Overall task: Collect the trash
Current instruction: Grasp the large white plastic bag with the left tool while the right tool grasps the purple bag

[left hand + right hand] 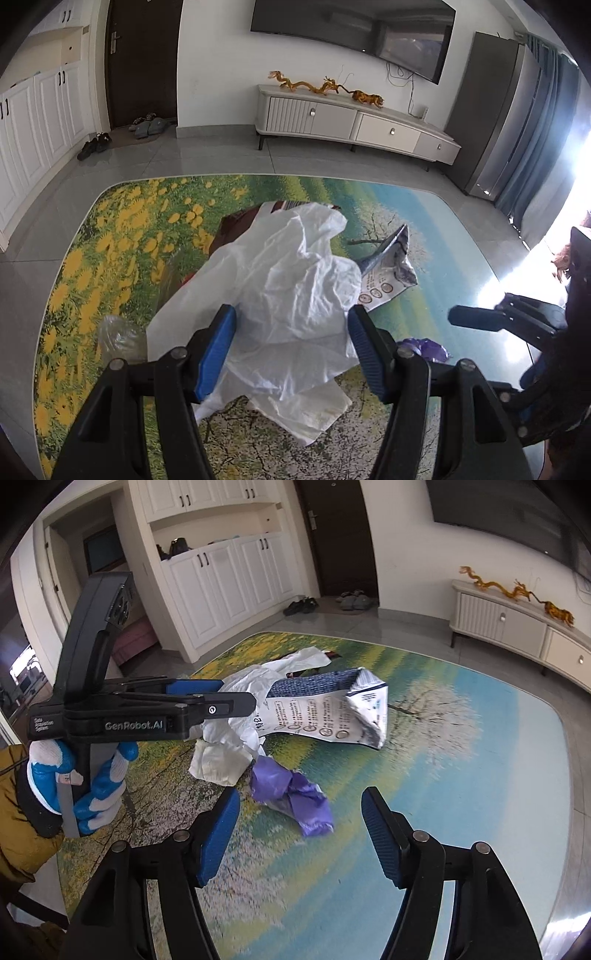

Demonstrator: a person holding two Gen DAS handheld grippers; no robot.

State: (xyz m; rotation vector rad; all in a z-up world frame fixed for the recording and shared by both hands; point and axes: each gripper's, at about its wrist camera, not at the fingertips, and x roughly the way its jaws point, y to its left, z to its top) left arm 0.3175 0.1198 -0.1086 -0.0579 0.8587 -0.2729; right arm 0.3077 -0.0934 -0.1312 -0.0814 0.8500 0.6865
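Left wrist view: I note my left gripper [291, 332] with jaws apart, framing a white plastic bag [280, 280] at frame centre on the printed rug [110, 236]. A crushed carton [388, 266] lies right of the bag. Right wrist view: my right gripper [301, 819] also stands apart, with a purple wrapper [291, 797] between the fingers at lower centre, untouched.

My left wrist view looks down, close over the white plastic bag [288, 280]. My right wrist view faces it from the right. Both share the rug [461, 746].
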